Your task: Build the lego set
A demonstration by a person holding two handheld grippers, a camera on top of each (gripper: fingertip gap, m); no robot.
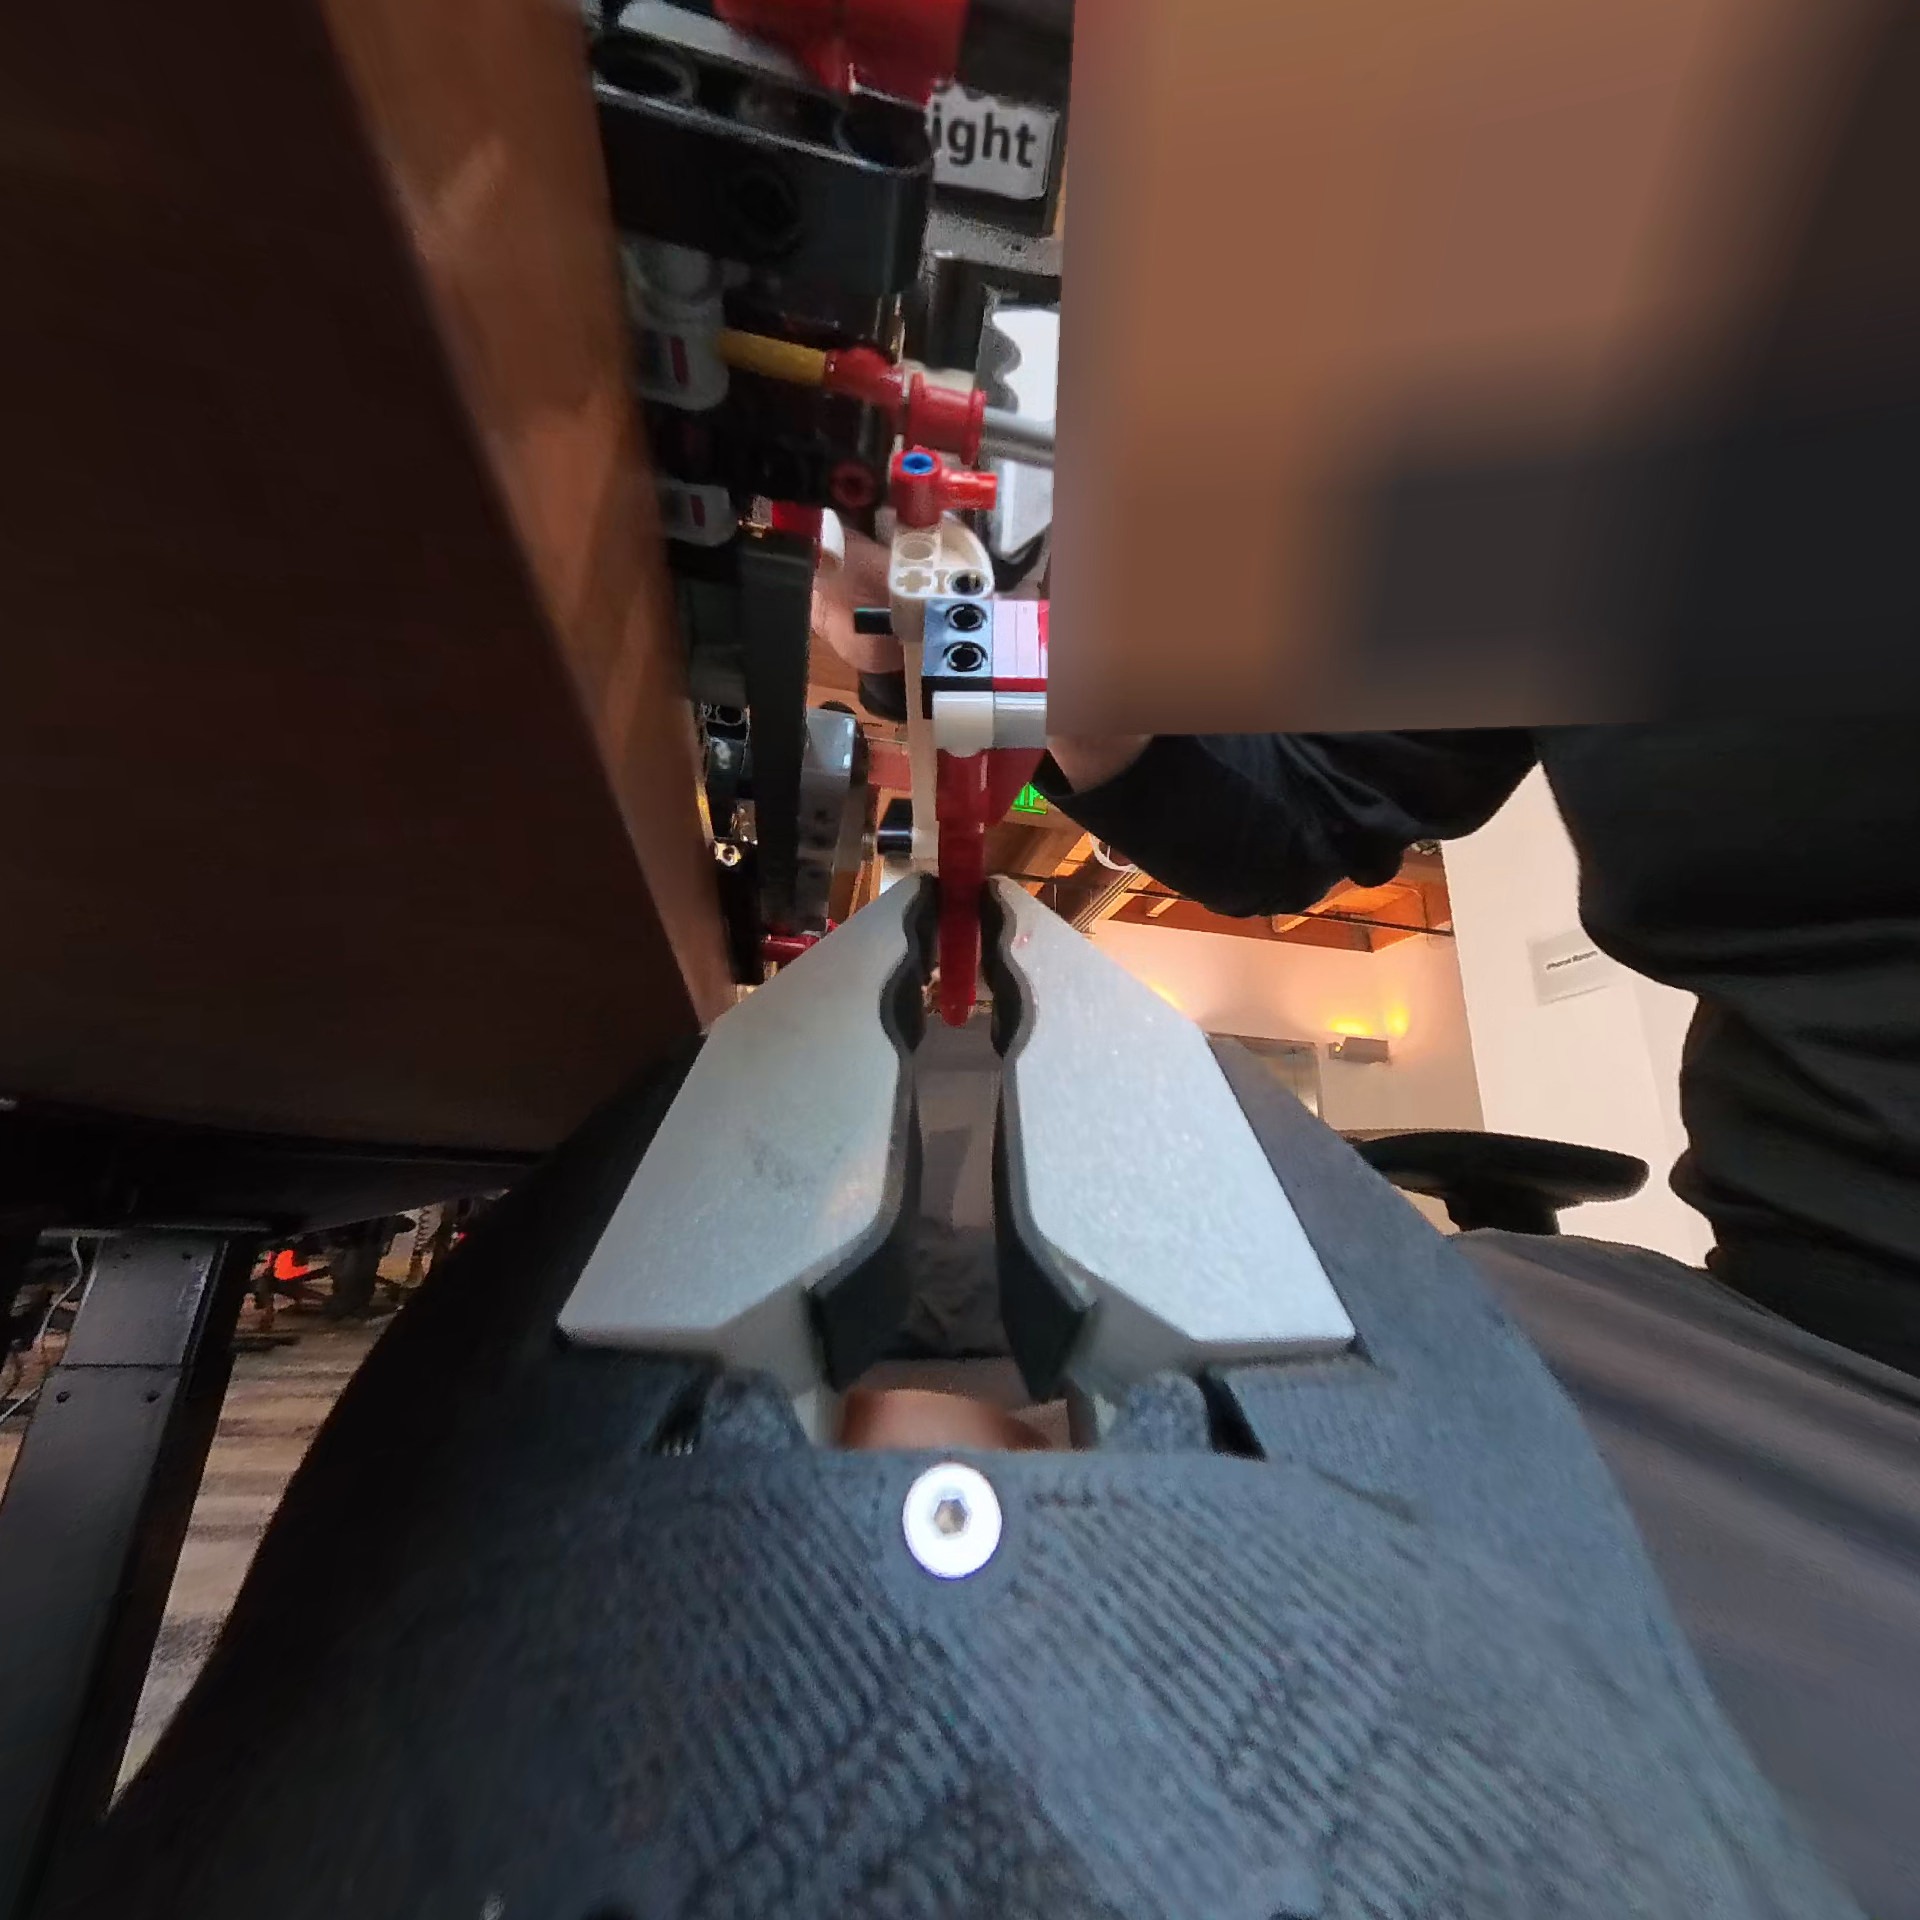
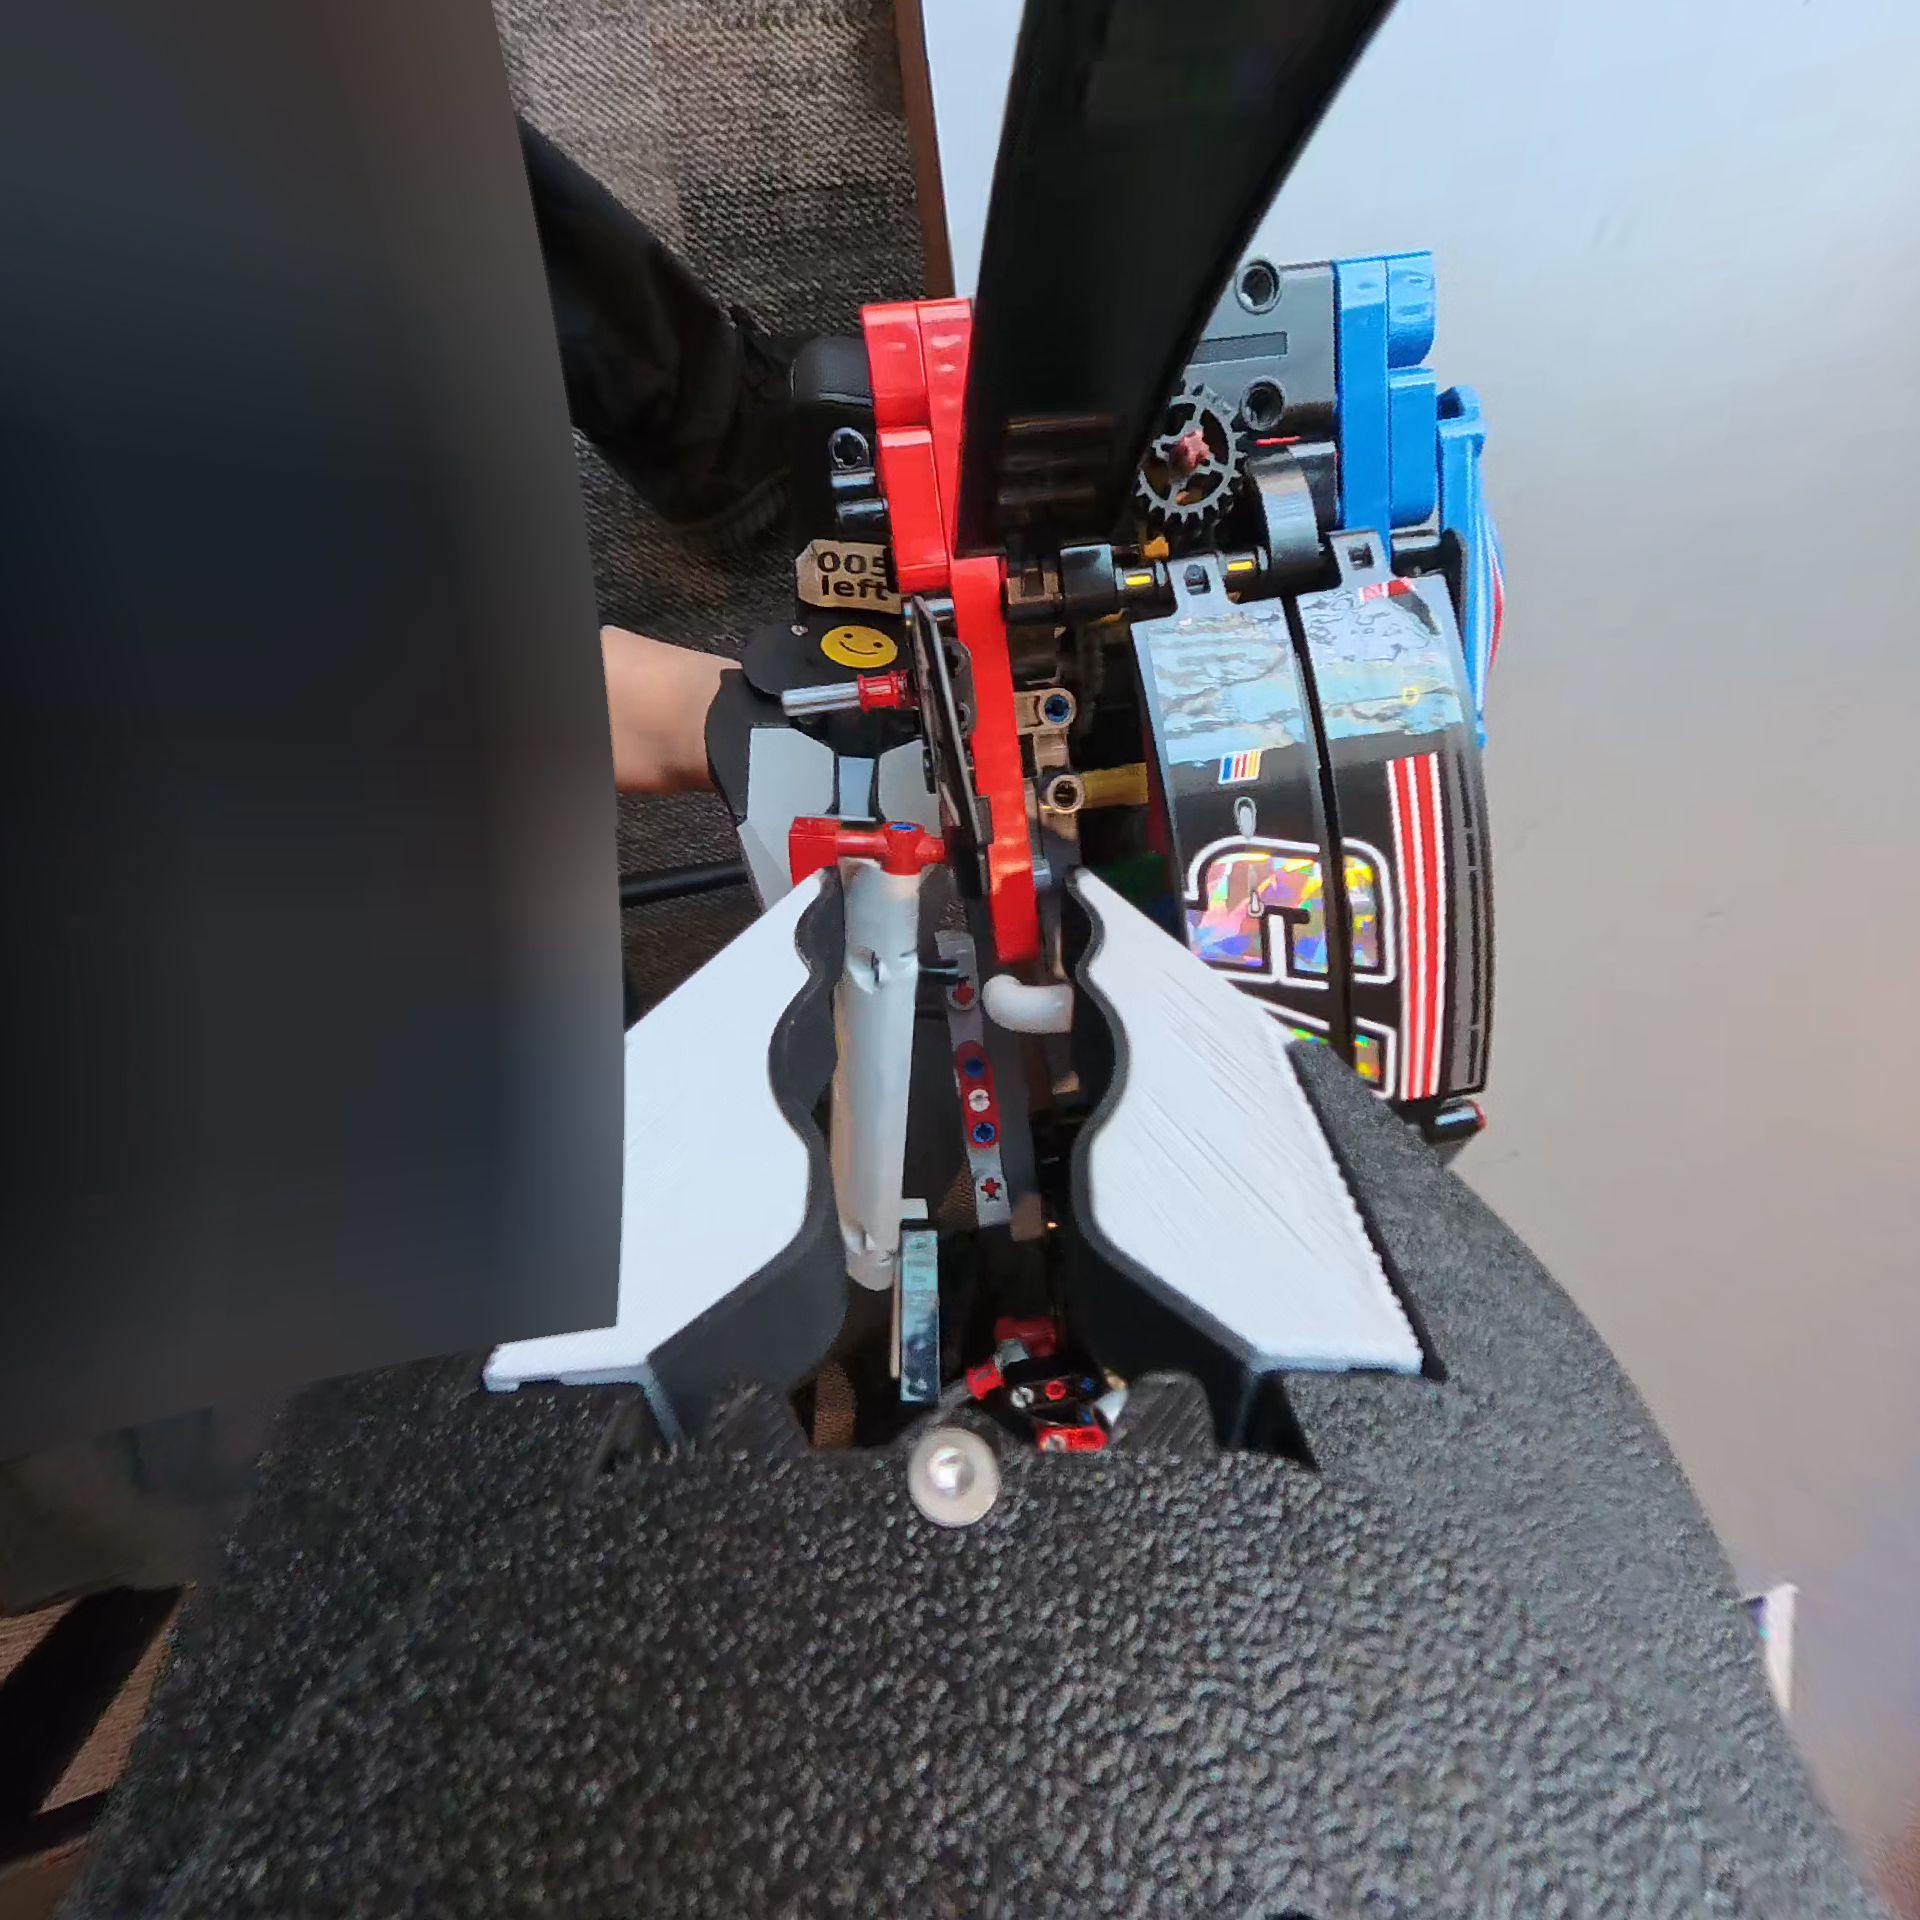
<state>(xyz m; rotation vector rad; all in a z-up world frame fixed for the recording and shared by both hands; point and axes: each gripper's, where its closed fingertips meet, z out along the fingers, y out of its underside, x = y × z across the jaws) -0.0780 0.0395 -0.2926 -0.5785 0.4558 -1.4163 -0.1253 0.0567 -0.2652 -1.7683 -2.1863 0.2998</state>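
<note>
In the left wrist view my left gripper (image 1: 956,896) is shut on the thin red tip of a small sub-assembly (image 1: 971,649) of red, white and black bricks. It holds this up against the big lego car model (image 1: 774,197). In the right wrist view my right gripper (image 2: 951,888) is shut on that model (image 2: 1330,790), with a white panel (image 2: 873,1049) and red beams (image 2: 992,727) between its fingers. The model has black curved stickered panels and blue beams (image 2: 1387,384). The left gripper (image 2: 790,790) also shows there, at the model's left side.
A brown table edge (image 1: 312,520) fills the left of the left wrist view, with black table legs below it. A person's dark sleeve (image 1: 1247,821) and hand (image 2: 655,717) are close by. Grey carpet (image 2: 727,156) lies behind the model, and a pale surface (image 2: 1662,520) is at the right. My right fingertips sit around 6 centimetres from my left ones.
</note>
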